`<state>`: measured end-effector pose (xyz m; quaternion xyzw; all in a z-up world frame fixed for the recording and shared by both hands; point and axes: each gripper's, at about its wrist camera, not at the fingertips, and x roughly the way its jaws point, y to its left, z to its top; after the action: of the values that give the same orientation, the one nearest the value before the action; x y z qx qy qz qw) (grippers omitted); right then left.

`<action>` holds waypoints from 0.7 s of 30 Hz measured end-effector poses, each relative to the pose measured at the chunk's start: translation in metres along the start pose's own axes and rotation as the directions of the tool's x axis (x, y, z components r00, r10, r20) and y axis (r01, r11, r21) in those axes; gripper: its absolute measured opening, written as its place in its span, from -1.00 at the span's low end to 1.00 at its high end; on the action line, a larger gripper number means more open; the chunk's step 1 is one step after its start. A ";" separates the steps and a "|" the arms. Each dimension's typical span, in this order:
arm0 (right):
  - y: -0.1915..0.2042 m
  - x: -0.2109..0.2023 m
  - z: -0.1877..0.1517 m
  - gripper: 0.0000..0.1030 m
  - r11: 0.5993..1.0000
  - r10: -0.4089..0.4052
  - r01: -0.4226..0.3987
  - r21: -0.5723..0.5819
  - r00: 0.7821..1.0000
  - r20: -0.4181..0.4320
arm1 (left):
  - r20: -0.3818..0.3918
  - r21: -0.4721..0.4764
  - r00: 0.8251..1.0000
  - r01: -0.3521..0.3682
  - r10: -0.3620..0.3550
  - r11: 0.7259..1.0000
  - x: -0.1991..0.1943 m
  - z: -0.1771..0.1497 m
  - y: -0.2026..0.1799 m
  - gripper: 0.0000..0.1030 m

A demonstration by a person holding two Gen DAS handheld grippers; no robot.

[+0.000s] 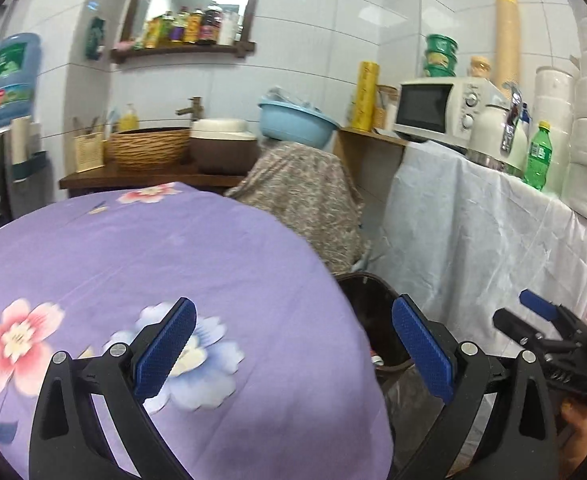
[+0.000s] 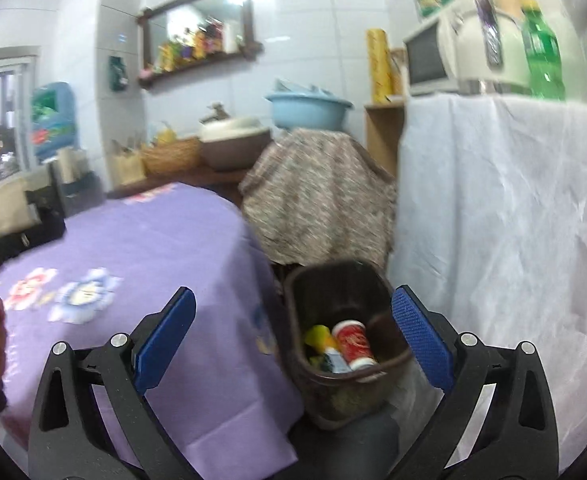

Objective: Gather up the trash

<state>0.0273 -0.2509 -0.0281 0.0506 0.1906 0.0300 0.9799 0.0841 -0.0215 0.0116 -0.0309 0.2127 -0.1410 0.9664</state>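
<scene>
We are looking across a white-tiled room where a counter draped in a purple flowered cloth is filling the left side and a second counter under a white sheet is standing on the right. Between them, on the floor, a dark brown bin is sitting, and in it we are seeing the trash: a red can lying on its side beside a yellow piece and a small bottle. The writing on the can is too blurred for us to read.

Our left tongs are standing spread as wide as they go, with nothing between the blue pads, hanging over the edge of the purple cloth and touching nothing. Our right tongs are spread wide too, empty, hanging above the bin.

On the white sheet a green bottle is standing beside a cream kettle and a microwave; its label is not legible.
</scene>
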 end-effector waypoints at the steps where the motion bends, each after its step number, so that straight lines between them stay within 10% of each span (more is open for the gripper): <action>1: 0.004 -0.004 0.000 0.88 1.000 0.013 -0.013 -0.005 1.000 0.005 | 0.017 -0.007 1.000 -0.012 0.012 1.000 -0.009 -0.004 0.003 0.89; 21: 0.066 -0.070 -0.015 0.88 0.979 0.178 -0.163 -0.122 0.976 0.123 | 0.258 0.008 0.942 -0.225 0.215 0.974 -0.089 -0.036 -0.001 0.89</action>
<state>-0.0460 -0.1894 -0.0084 0.0140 0.1175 0.1212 0.9856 -0.0087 0.0032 0.0148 -0.0069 0.0861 -0.0311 0.9958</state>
